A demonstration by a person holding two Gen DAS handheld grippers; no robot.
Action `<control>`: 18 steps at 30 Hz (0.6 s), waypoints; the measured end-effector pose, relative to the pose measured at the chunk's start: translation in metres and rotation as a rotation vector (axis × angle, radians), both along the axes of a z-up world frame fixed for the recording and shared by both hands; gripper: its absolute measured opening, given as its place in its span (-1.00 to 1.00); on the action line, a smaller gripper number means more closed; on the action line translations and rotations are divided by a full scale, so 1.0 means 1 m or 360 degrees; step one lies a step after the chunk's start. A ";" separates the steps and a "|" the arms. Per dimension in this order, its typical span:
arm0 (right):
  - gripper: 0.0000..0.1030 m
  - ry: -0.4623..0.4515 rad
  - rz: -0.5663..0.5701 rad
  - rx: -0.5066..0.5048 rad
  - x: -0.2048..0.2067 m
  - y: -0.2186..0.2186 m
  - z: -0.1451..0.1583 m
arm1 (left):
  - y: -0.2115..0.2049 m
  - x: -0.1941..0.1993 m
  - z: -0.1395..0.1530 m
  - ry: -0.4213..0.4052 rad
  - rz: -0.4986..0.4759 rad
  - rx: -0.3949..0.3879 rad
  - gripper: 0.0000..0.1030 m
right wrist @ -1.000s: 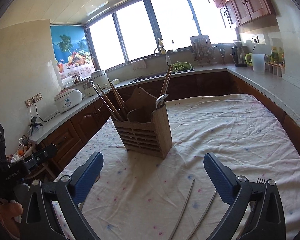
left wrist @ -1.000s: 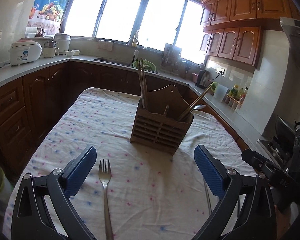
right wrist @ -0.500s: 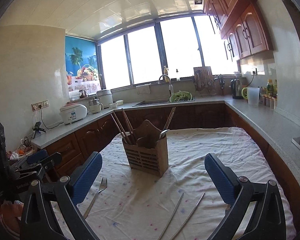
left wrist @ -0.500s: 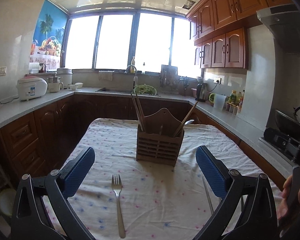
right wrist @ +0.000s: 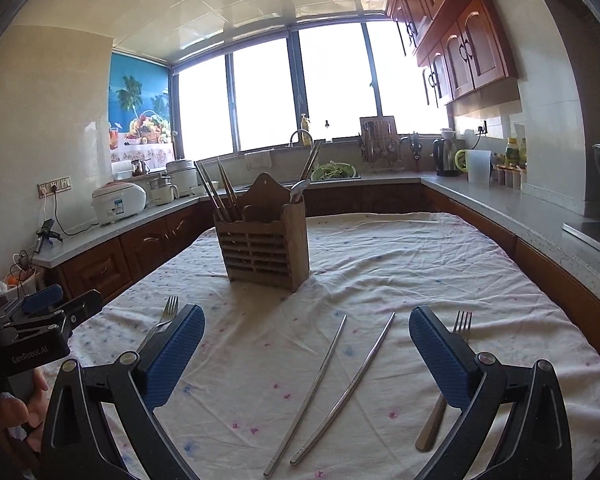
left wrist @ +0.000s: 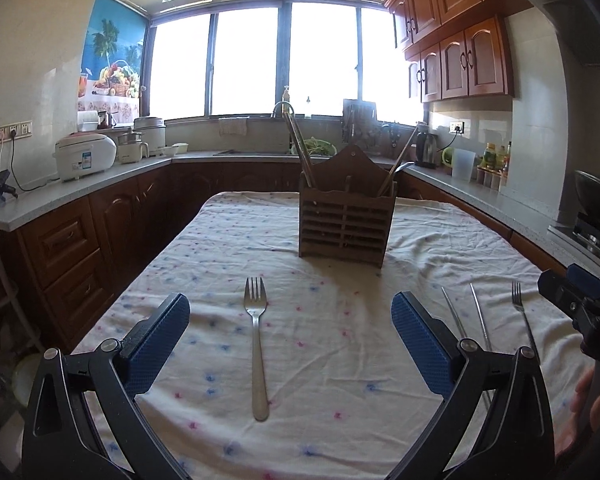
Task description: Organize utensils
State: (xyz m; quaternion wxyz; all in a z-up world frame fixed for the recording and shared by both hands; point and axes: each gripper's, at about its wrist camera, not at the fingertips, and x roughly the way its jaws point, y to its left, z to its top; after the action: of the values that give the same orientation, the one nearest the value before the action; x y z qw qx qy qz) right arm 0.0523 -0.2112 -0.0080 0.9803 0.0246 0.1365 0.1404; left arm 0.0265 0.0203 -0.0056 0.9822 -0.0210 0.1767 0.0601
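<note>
Tablecloth (right wrist: 400,264): one holder (right wrist: 264,240), two forks (left wrist: 256,332) (right wrist: 446,384), two metal chopsticks (right wrist: 320,380); both grippers (left wrist: 290,332) (right wrist: 306,344) spread, empty.

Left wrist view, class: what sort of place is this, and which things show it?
A home kitchen, most likely: a sink tap under the window, a rice cooker on the counter, wooden wall cabinets above.

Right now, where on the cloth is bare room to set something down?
Free: the tablecloth right of the slatted wooden utensil holder, and between the left steel fork and the holder. Crowded: near right, two metal chopsticks beside the second fork.
</note>
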 end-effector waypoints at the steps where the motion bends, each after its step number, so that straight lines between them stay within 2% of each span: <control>1: 1.00 0.0001 -0.0008 -0.0005 0.000 -0.001 -0.001 | 0.000 0.000 -0.003 0.0006 0.0007 0.0009 1.00; 18: 1.00 -0.0017 -0.0001 -0.0018 -0.011 -0.004 -0.004 | -0.011 -0.006 -0.006 0.0016 0.0054 0.0102 1.00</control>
State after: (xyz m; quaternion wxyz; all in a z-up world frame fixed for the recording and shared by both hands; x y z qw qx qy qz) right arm 0.0408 -0.2156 -0.0121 0.9812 0.0184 0.1321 0.1394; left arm 0.0203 0.0090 -0.0112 0.9803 0.0079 0.1791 0.0824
